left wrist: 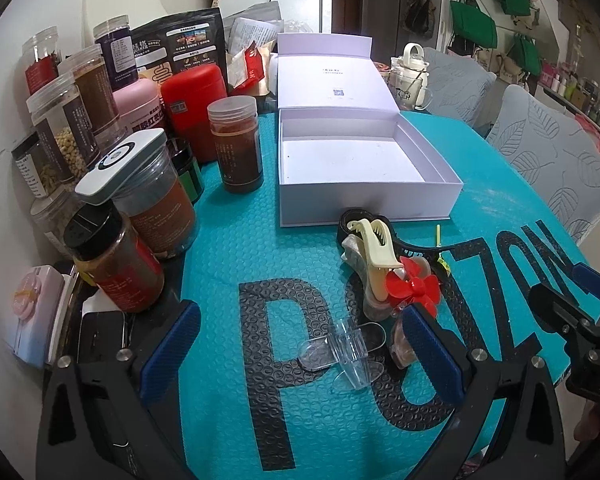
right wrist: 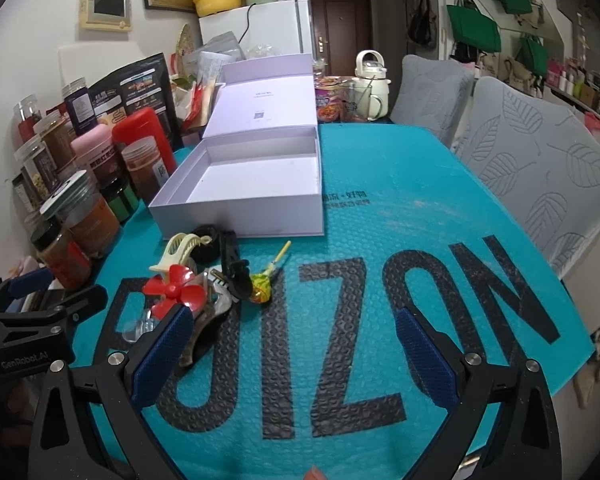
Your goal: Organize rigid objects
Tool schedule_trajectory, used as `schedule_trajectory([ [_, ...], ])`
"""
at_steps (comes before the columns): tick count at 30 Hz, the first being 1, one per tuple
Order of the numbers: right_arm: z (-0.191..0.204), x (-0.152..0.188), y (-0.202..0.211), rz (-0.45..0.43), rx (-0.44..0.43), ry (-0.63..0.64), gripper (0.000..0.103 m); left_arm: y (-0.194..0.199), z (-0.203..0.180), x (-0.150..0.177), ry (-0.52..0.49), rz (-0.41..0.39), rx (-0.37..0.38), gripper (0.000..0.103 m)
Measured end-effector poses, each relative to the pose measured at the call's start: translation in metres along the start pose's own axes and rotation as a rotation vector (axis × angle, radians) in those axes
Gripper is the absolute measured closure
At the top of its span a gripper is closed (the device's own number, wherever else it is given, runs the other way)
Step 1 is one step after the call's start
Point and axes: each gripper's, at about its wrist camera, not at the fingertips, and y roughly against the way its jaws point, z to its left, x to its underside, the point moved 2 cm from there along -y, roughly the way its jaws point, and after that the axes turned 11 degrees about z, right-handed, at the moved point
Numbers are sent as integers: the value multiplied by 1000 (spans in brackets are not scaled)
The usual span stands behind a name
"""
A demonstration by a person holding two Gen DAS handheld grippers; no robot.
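Observation:
A small pile of rigid items lies on the teal mat (left wrist: pixel 260 240) in front of an open, empty white box (left wrist: pixel 364 196) (right wrist: pixel 240 216). In it are a cream claw clip (left wrist: pixel 376 244) (right wrist: pixel 180 248), a red propeller (left wrist: pixel 416 284) (right wrist: pixel 172 290), a clear plastic clip (left wrist: pixel 340 350), a brown translucent clip (right wrist: pixel 204 332), a black clip (right wrist: pixel 232 264) and a yellow-green lollipop (right wrist: pixel 260 282). My left gripper (left wrist: pixel 300 352) is open, with the clear clip lying between its fingers, untouched. My right gripper (right wrist: pixel 296 356) is open over bare mat, just right of the pile.
Several spice jars (left wrist: pixel 236 144) and canisters crowd the table's left side. A white kettle (right wrist: pixel 370 84) and an instant-noodle cup (right wrist: pixel 328 100) stand behind the box. Two grey leaf-patterned chairs (right wrist: pixel 540 160) line the right edge.

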Motion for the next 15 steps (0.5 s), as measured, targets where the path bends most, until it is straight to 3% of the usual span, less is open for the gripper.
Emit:
schedule_trajectory([
  [15, 0, 0, 8, -9, 11, 6, 0, 8, -2, -1, 0, -27, 26, 0],
])
